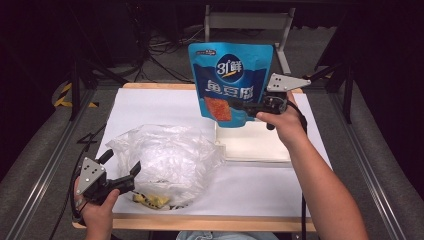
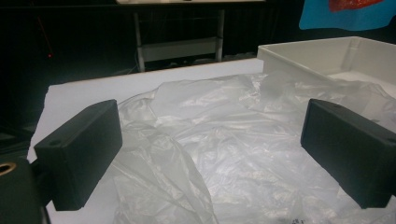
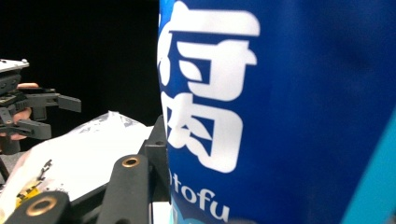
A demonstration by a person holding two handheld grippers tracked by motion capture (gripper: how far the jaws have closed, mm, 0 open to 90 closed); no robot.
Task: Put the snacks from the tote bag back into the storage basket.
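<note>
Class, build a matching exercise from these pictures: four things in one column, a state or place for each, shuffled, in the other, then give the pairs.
Things:
1. blue pouch
2. clear plastic bag
3. white tray
4. left gripper

States:
A. open, at the bag's near-left edge
B. crumpled on the white paper
C. held upright above the table
D. sitting under the pouch

Pairs: 1-C, 2-B, 3-D, 4-A

Table paper [image 1: 165,102] brightly lit, surroundings dark; blue pouch [image 3: 280,112] close, blurred; plastic bag [image 2: 224,149] soft glare.
</note>
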